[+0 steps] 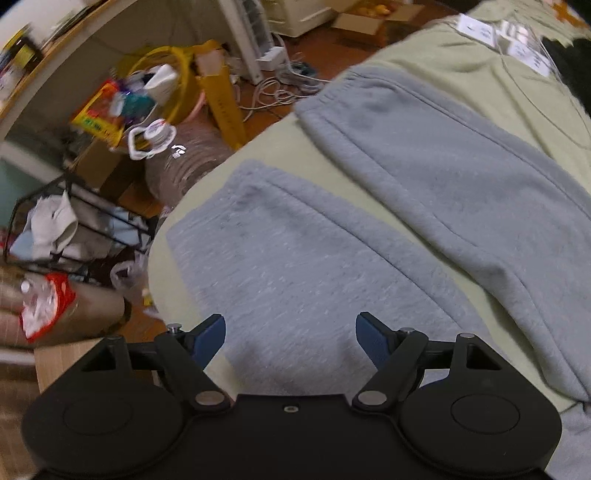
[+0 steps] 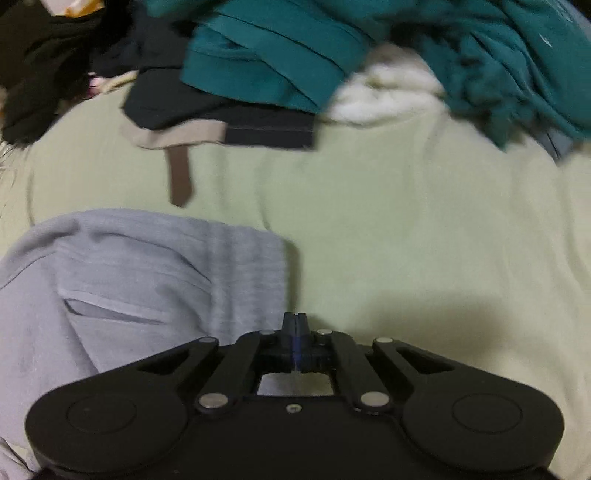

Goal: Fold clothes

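**Grey sweatpants spread on the green bed sheet**

Grey sweatpants [image 1: 424, 177] of heathered knit fabric lie flat on your pale green bed sheet [image 1: 498, 74], their two legs spread apart with a strip of sheet showing between them. Seams run along each leg, and in the right wrist view you can see a slit pocket near the waistband end [image 2: 129, 277].

Your left tool [image 1: 290, 339] hangs over the nearer leg with its blue-padded jaws standing wide apart and nothing between them. Your right tool [image 2: 295, 325] has its jaws pressed fully together just past the edge of the sweatpants, over the sheet; whether any fabric is pinched in them you cannot tell, since the tool body hides that spot.

Both views are blurred. The lower ends of the sweatpants are cut off behind the tool bodies.

Beyond the sweatpants sits a heap of other clothes: a teal garment [image 2: 266, 55], a black garment [image 2: 221, 110], a tan piece with a dangling strap [image 2: 180, 177] and something white and fluffy [image 2: 380, 92].

Off the bed, a black wire basket [image 1: 74, 221] holds crumpled white and pale blue cloth, and a cardboard box [image 1: 365, 14] on the wooden floor holds yellow items too blurred to name.
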A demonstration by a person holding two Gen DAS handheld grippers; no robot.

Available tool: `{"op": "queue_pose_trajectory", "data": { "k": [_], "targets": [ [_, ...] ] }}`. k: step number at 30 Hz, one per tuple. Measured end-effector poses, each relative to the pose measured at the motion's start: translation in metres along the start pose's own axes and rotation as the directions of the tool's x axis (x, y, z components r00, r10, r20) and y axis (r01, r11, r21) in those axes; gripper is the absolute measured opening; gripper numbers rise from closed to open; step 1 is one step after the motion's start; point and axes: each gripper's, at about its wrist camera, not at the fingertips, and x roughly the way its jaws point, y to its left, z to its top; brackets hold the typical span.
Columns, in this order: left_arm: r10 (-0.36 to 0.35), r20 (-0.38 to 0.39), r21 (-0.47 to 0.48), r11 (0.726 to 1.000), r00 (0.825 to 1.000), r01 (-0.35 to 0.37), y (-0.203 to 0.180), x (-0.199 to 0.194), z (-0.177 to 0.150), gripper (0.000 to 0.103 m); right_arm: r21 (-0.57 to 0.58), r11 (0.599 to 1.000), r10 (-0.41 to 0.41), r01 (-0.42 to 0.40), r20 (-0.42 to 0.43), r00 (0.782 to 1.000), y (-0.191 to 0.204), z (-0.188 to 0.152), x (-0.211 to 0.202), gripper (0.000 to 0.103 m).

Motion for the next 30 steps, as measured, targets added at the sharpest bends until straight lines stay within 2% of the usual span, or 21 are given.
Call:
{"op": "queue_pose_trajectory", "data": {
  "k": [4,5,7,8,9,11,12,14,16,20,22,27,30],
  "targets": [
    [-0.001,0.005,0.026,1.0,1.0,0.001,0.004,-0.002,-0.004,0.085,0.041,0.997,0.057,-0.058,0.016,0.998,-0.021,-0.016,-0.016,0.004],
    [0.004,0.004,0.02,1.0,1.0,-0.004,0.009,-0.001,-0.006,0.086,0.057,0.995,0.075,-0.076,0.011,0.997,-0.027,-0.021,-0.021,0.009],
    [0.009,-0.001,0.004,1.0,1.0,-0.009,0.015,0.001,-0.008,0.089,0.083,0.993,0.083,-0.082,0.001,0.997,-0.039,-0.036,-0.034,0.027],
    [0.009,-0.005,-0.025,1.0,1.0,-0.009,0.021,0.004,-0.008,0.091,0.084,0.993,0.088,-0.088,0.002,0.996,-0.042,-0.046,-0.042,0.048],
    [0.008,-0.01,-0.056,0.998,1.0,-0.009,0.028,0.007,-0.01,0.092,0.082,0.992,0.095,-0.095,0.005,0.995,-0.044,-0.056,-0.051,0.06],
    [0.005,-0.014,-0.086,0.996,1.0,-0.007,0.033,0.011,-0.01,0.093,0.084,0.991,0.104,-0.105,0.013,0.994,-0.048,-0.077,-0.069,0.067],
    [-0.002,-0.02,-0.131,0.991,1.0,-0.001,0.044,0.017,-0.011,0.093,0.098,0.989,0.112,-0.113,0.015,0.994,-0.052,-0.09,-0.078,0.073],
    [-0.005,-0.036,-0.156,0.988,0.999,-0.001,0.054,0.026,-0.009,0.093,0.147,0.981,0.126,-0.127,0.017,0.992,-0.06,-0.115,-0.095,0.083],
    [-0.008,-0.052,-0.179,0.984,0.999,-0.001,0.063,0.036,-0.007,0.093,0.196,0.971,0.135,-0.139,0.034,0.99,-0.067,-0.136,-0.11,0.087],
    [-0.072,-0.046,-0.158,0.985,0.996,0.064,0.073,0.046,-0.002,0.093,0.294,0.945,0.126,-0.141,0.071,0.989,-0.069,-0.188,-0.137,0.101],
    [-0.097,-0.046,-0.136,0.987,0.994,0.09,0.075,0.048,0.0,0.093,0.332,0.932,0.124,-0.144,0.079,0.989,-0.066,-0.21,-0.146,0.102],
    [-0.14,-0.012,0.01,0.99,0.99,0.14,0.079,0.051,0.012,0.095,0.41,0.898,0.124,-0.158,0.109,0.986,-0.051,-0.244,-0.154,0.102],
    [-0.168,-0.017,0.072,0.983,0.986,0.169,0.077,0.057,0.017,0.096,0.472,0.867,0.09,-0.162,0.171,0.981,-0.038,-0.266,-0.159,0.102]
  ]
}}
